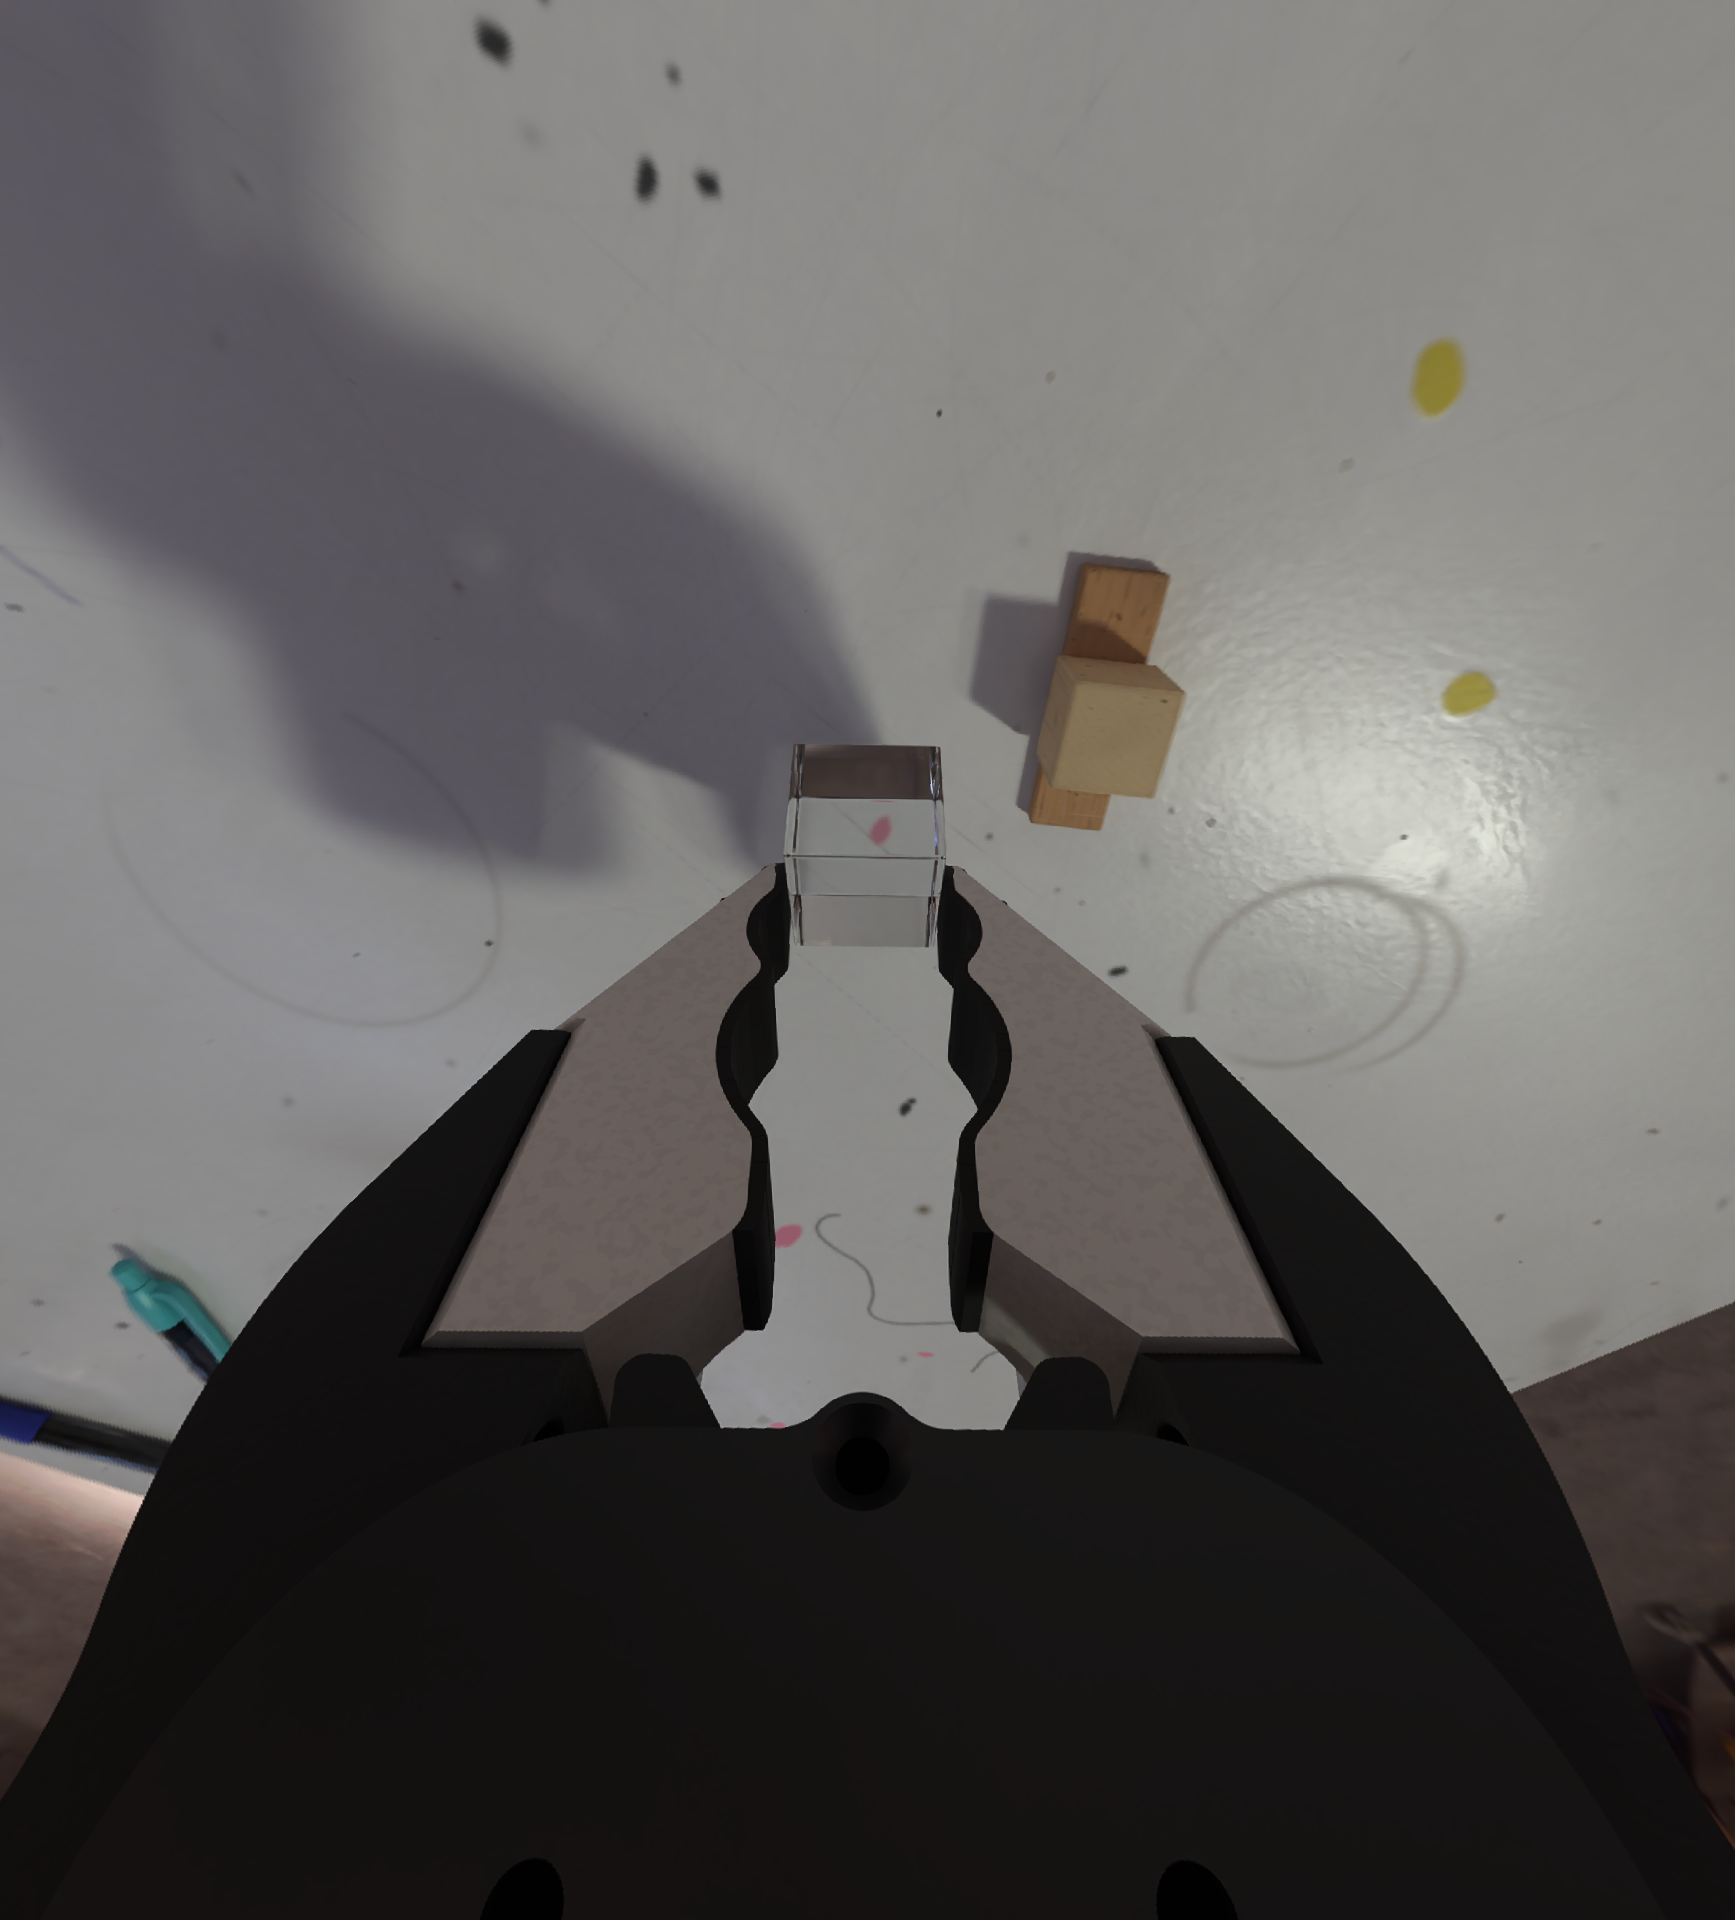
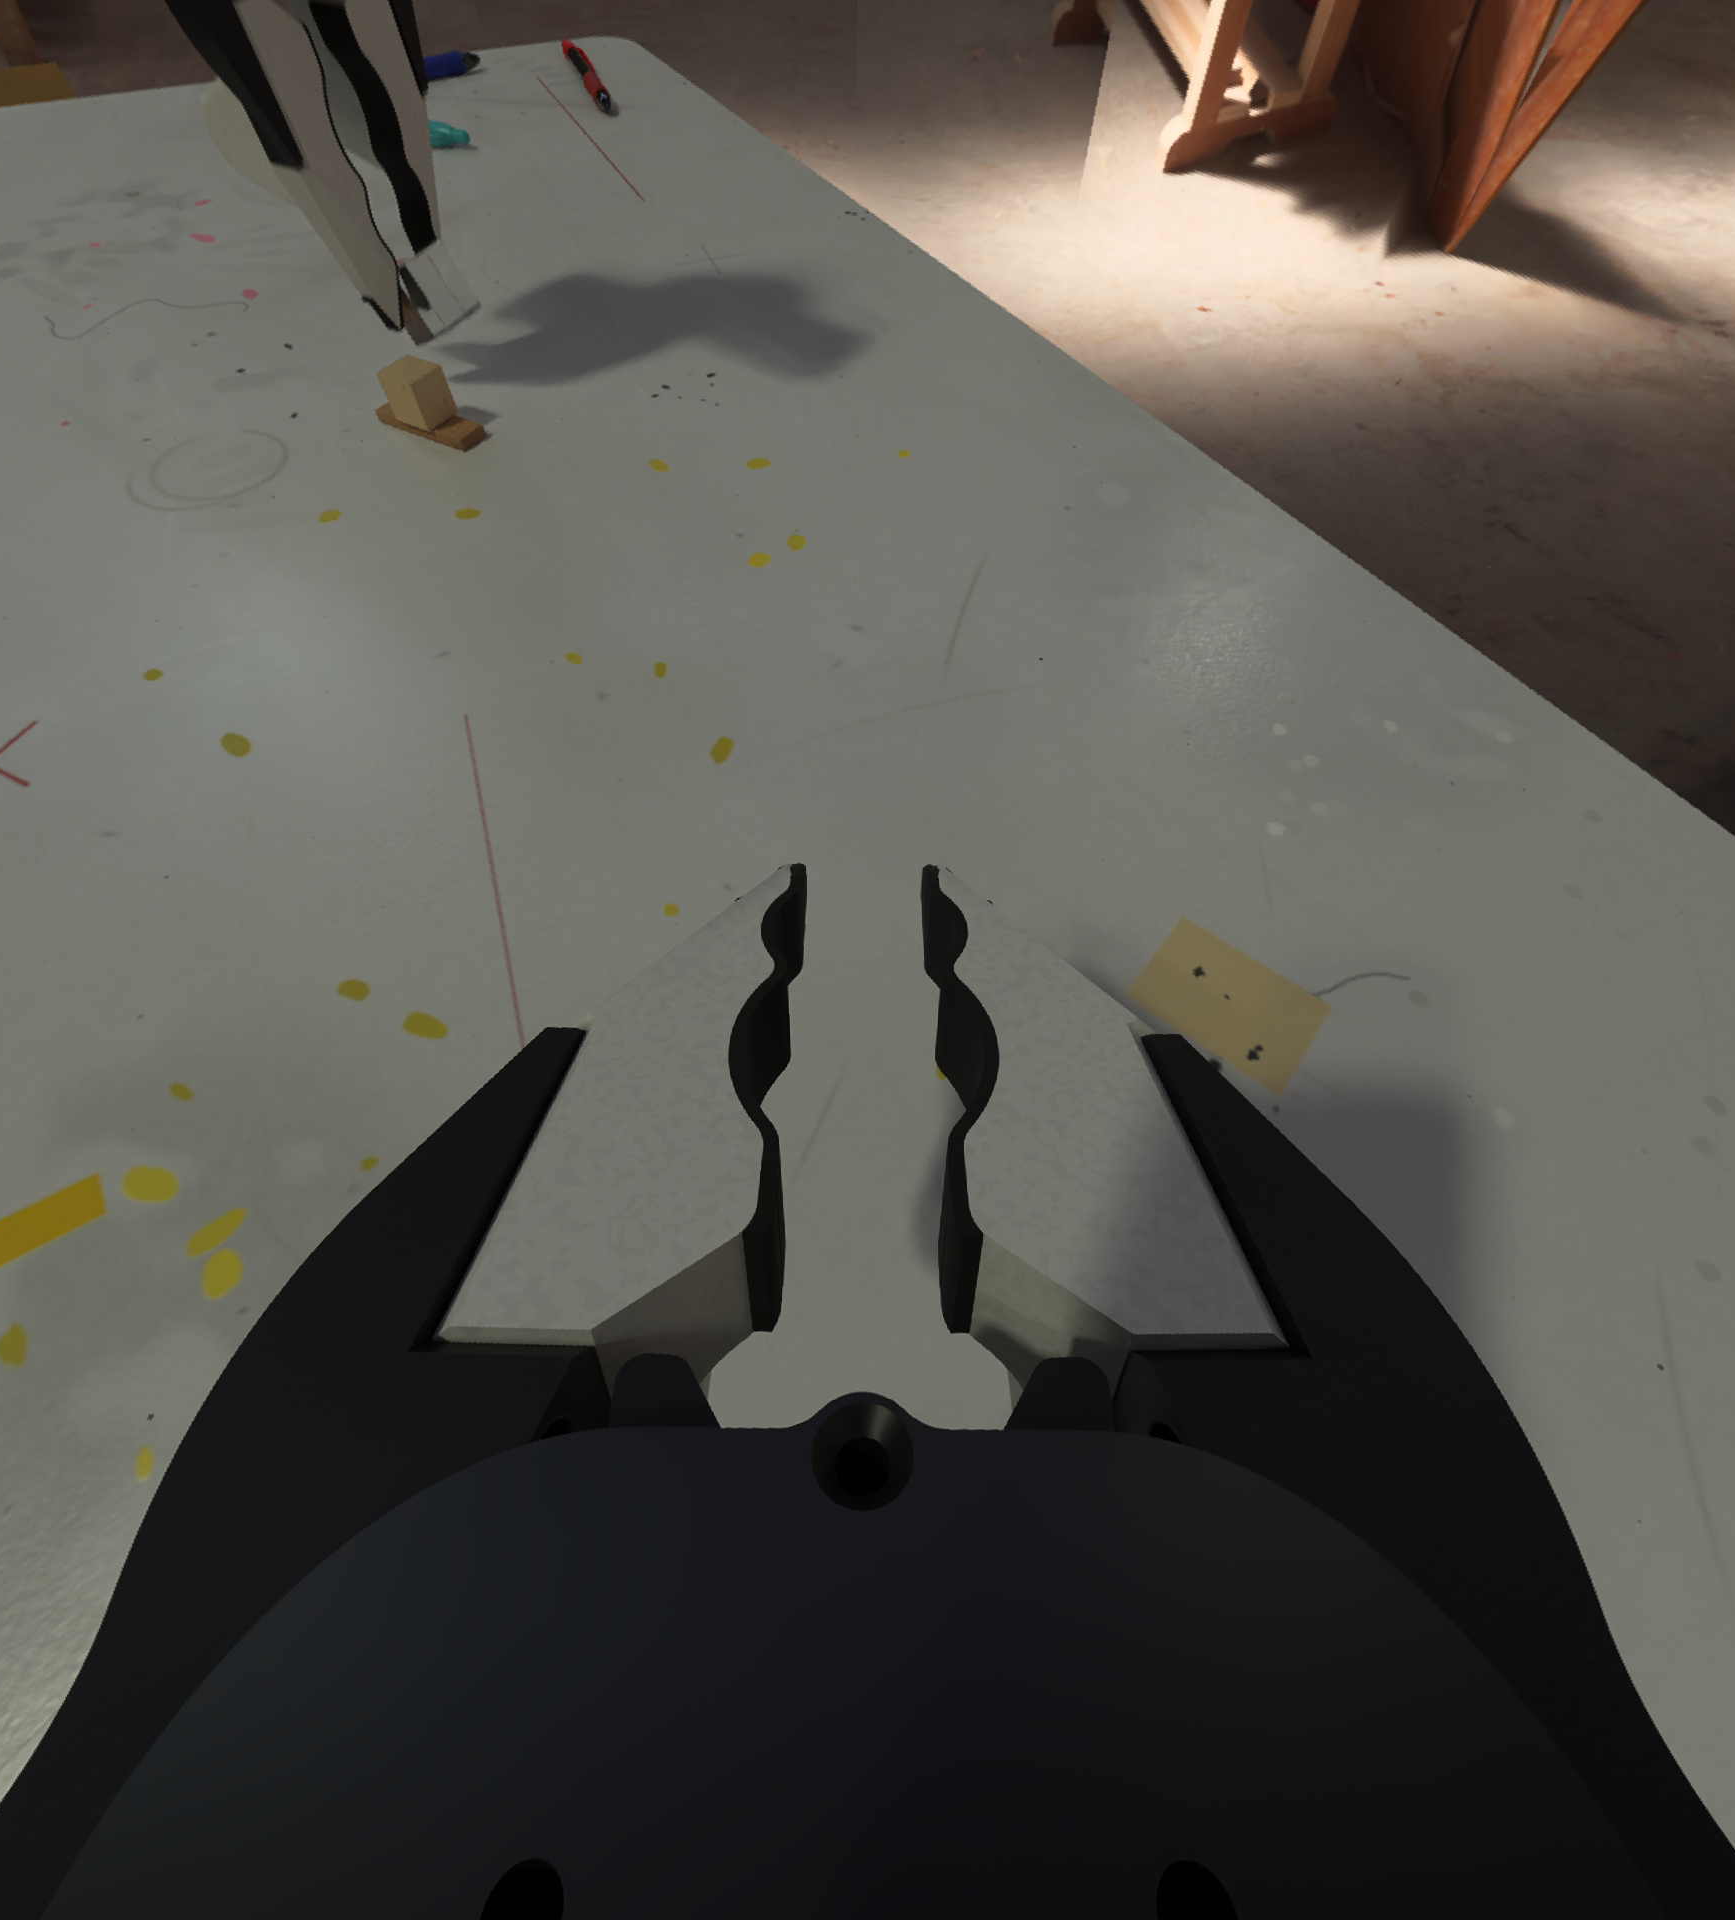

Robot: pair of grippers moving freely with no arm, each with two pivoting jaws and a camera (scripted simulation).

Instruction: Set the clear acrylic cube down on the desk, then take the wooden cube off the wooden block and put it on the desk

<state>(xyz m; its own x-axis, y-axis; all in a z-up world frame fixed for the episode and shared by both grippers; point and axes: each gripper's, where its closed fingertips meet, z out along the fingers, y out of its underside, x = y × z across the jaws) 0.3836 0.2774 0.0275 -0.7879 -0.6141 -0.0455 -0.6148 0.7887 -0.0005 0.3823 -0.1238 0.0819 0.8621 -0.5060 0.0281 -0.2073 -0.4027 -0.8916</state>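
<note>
We hold the clear acrylic cube (image 1: 865, 847) pinched in our left gripper (image 1: 865, 883) jaws above the table (image 1: 1362, 1039), beside the wooden cube (image 1: 1107, 743) on its wooden block (image 1: 1117, 613); next we should lower and release. Our right gripper (image 2: 863, 873) jaws are spread, empty.

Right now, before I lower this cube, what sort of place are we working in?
Probably a workshop or art studio: a white, paint-spattered desk with drawn lines and rings, a red-and-black pen at its far edge, and wooden easel-like frames standing on the bare concrete floor.
</note>
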